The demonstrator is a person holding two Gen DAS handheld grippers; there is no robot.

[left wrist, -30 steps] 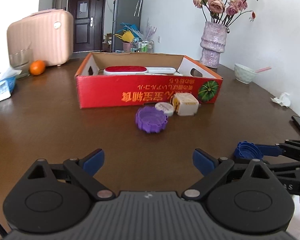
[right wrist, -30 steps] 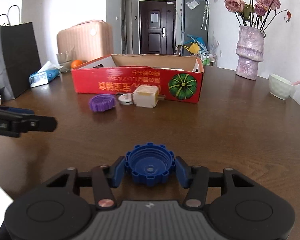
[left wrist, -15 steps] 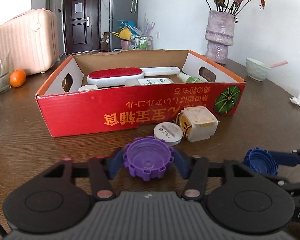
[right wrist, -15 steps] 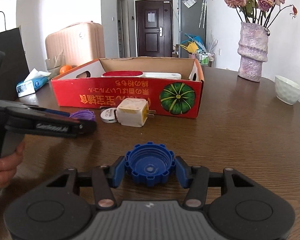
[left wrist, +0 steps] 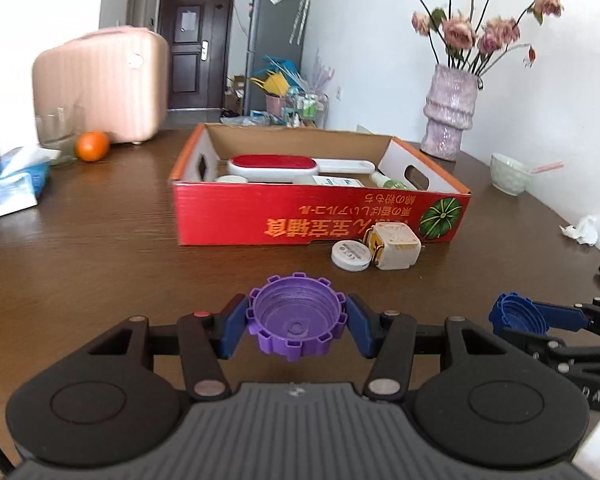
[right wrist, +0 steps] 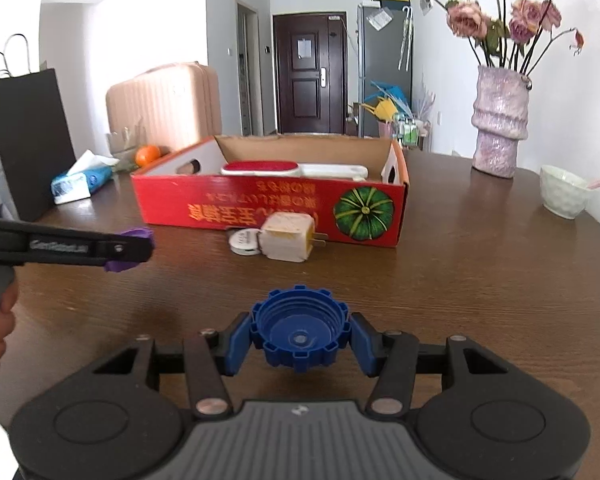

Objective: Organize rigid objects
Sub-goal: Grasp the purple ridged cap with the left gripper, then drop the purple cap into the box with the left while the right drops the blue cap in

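Purple ridged plastic cap [left wrist: 296, 322] sits clamped open side up between the blue pads of the left gripper [left wrist: 296, 326], raised over the brown wooden table [left wrist: 100, 264]. The right gripper [right wrist: 299, 334] likewise pinches a blue ridged plastic cap [right wrist: 299, 328]. Ahead, a round white disc [left wrist: 350, 255] touches a cream cube-shaped plug adapter [left wrist: 396, 246] just before the red cardboard box [left wrist: 320, 220].

Left gripper [left wrist: 297, 323]: lower centre of the left wrist view, both blue fingers [left wrist: 232, 330] pressed against a purple cap [left wrist: 296, 322]. Right gripper [right wrist: 299, 330]: lower centre of the right wrist view, fingers clamped on a blue cap [right wrist: 299, 328].
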